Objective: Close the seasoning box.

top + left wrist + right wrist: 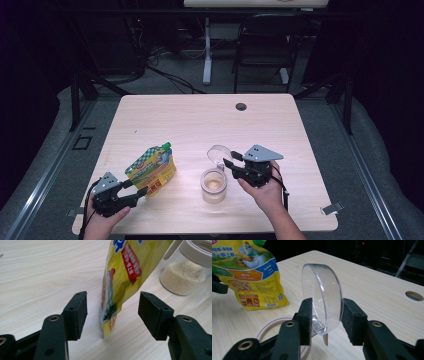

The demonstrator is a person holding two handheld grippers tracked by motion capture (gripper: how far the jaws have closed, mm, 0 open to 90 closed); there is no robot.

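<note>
A yellow stand-up pouch with a green cap stands at the table's front left. My left gripper is open at its base. In the left gripper view the pouch's lower corner sits between the two pads, touching neither. A glass jar holding pale grains stands at the front middle. Its clear lid is tipped up on edge over the jar's rim. My right gripper has a pad against each side of this lid. The pouch stands beyond it.
The light wooden table has a round cable hole near its far edge. Behind the table are a black folding chair, a white table leg and cables on the floor. A metal clip sits at the front right edge.
</note>
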